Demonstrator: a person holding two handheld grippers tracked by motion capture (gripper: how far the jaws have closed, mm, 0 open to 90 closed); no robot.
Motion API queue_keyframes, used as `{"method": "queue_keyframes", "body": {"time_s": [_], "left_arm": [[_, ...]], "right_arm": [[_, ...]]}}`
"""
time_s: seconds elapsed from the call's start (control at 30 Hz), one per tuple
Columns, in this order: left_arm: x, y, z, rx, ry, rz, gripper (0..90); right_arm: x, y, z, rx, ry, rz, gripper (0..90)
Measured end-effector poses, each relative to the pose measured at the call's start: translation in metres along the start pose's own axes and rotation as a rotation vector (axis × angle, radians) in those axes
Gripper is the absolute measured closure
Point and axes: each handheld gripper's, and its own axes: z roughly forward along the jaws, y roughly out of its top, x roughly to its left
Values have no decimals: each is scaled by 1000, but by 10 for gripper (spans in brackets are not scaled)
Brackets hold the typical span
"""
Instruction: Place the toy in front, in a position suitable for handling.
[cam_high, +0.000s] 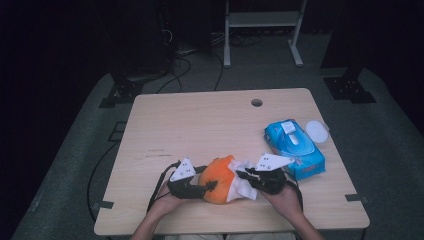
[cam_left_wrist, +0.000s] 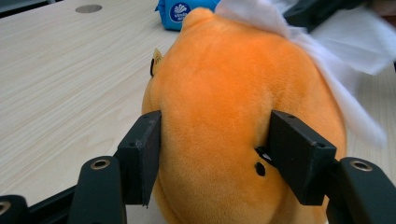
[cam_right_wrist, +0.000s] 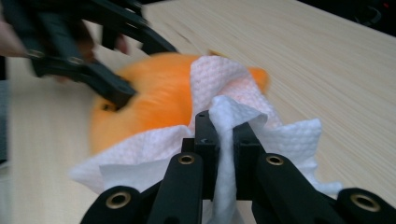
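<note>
Fuzzy round orange plush (cam_left_wrist: 233, 116) under crumpled embossed tissue (cam_right_wrist: 224, 126).

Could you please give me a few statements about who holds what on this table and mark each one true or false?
1. The left gripper is shut on the orange plush toy. True.
2. The right gripper is open with nothing between its fingers. False: it is shut on a white tissue.
3. The tissue lies against the plush toy. True.
4. The blue tissue pack is pinched by the right gripper. False: it lies on the table, apart from both grippers.
5. A white round lid lies beside the pack. True.
</note>
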Motion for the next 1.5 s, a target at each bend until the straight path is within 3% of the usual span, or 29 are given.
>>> {"method": "queue_keyframes", "body": {"time_s": [0.07,0.23,0.3,0.33,0.37,0.4,0.43,0.47,0.5,0.53,0.57,0.67,0.77,0.8,0.83,0.9,0.93,0.97,1.03,1.07,1.1,1.13,1.17,1.23,1.3,1.37,1.4,1.43,1.5], "left_arm": [[-1,0,1,-2,3,1,372],[0,0,0,8,11,11,373],[-6,1,0,21,29,55,384],[-6,2,3,21,30,54,396],[-2,6,7,29,19,17,396],[0,10,9,54,21,-19,397],[-4,10,8,58,32,30,398],[-4,6,6,44,27,44,402],[-3,4,5,32,17,24,405],[-3,3,4,25,13,39,405],[-3,4,4,30,15,50,408],[-7,6,6,40,23,61,409],[-9,4,4,42,23,73,405],[-9,4,4,37,21,71,404],[-9,3,3,34,19,69,404],[-10,5,3,20,-5,49,390],[-10,5,3,20,-5,49,366],[-8,8,1,2,-24,21,366],[-3,11,-3,-19,-20,-43,188],[1,12,-5,-35,-3,-89,99],[5,10,-3,-24,-33,-142,100],[5,10,-3,-24,-33,-142,108],[5,6,1,-9,-87,-136,190],[4,6,3,-3,-80,-126,291],[1,8,4,7,-61,-110,394],[-8,11,8,-21,-6,-87,443],[-8,11,8,-21,-6,-87,464],[-11,13,9,-33,19,-59,464],[-17,18,9,-63,53,-33,498]], "right_arm": [[-4,-3,0,-7,-2,41,834],[9,6,0,-35,40,-14,834],[8,7,2,-20,23,-29,836],[1,3,4,1,8,-9,842],[1,3,4,1,8,-9,842],[-7,3,8,0,18,52,844],[-16,2,12,-50,84,218,845],[-15,4,15,-55,111,235,846],[-4,9,14,-4,40,66,846],[-1,10,12,1,20,24,846],[-13,4,12,7,13,74,846],[-23,1,11,14,-19,91,846],[-13,3,11,-17,16,64,844],[-6,5,12,-9,-7,22,844],[-4,5,11,-7,-17,14,844],[-13,1,7,24,-31,72,844],[-13,1,7,24,-31,72,844],[-12,0,7,24,-30,65,844],[-4,-1,5,20,-22,18,845],[4,1,3,6,15,-30,844],[6,1,3,2,33,-32,844],[6,1,3,2,33,-32,844],[8,4,4,-1,50,-55,844],[5,6,5,-2,51,-47,844],[-2,5,7,0,34,-10,842],[-10,2,9,9,-1,34,841],[-10,2,9,9,-1,34,841],[-12,1,9,10,-10,57,842],[-13,4,7,-3,-34,52,842]]}}
